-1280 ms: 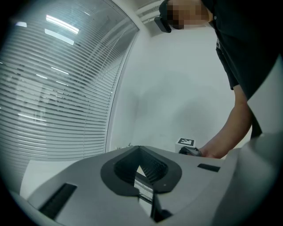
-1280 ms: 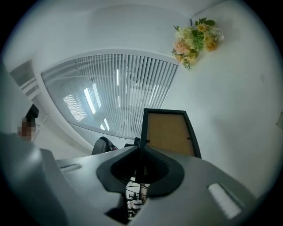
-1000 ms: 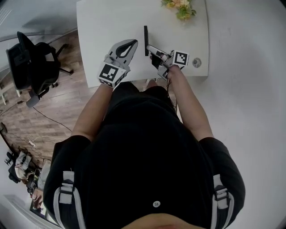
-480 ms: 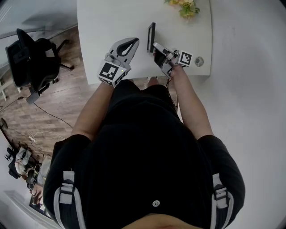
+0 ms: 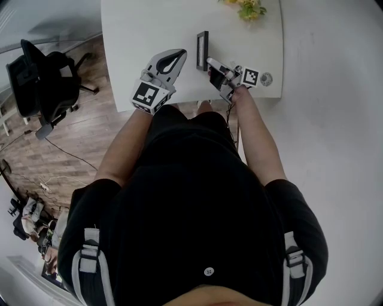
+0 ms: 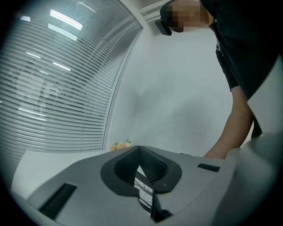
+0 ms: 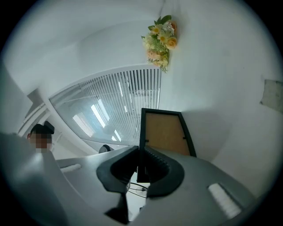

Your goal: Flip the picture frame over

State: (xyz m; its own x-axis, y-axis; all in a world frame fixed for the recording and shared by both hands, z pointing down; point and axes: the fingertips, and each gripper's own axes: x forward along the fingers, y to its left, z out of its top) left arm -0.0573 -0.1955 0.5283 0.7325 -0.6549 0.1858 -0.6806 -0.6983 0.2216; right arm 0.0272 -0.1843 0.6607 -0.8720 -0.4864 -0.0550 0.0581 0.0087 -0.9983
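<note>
Picture frame (image 5: 203, 43): in the head view it shows as a narrow dark bar, up on its edge over the white table (image 5: 143, 24), about midway across and towards the near side. The right gripper (image 5: 210, 61) reaches in from the near right and meets the frame's near end. The left gripper (image 5: 178, 55) sits over the table's near edge, just to the left of the frame and apart from it. Far across the table to the right lies a bunch of flowers (image 5: 249, 9), and a small round fitting (image 5: 266, 79) is set in the near right corner. An office chair (image 5: 37, 77) stands on the wood floor to the left.

In the left gripper view, the left gripper (image 6: 138, 148) has its jaws brought together with nothing clamped between them. Past them lie the table top, the flowers (image 6: 120, 145) at its far side, slatted blinds (image 6: 57, 79) to the left, and the person's forearm (image 6: 234, 128) to the right.

In the right gripper view, the right gripper (image 7: 139, 151) has its jaws pinched onto the black rim of the picture frame (image 7: 166, 131), whose brown backing board faces the camera. The frame leans a little. Whether its lower edge touches the table cannot be told. The flowers (image 7: 160, 39) and the blinds (image 7: 115, 106) show beyond it.
</note>
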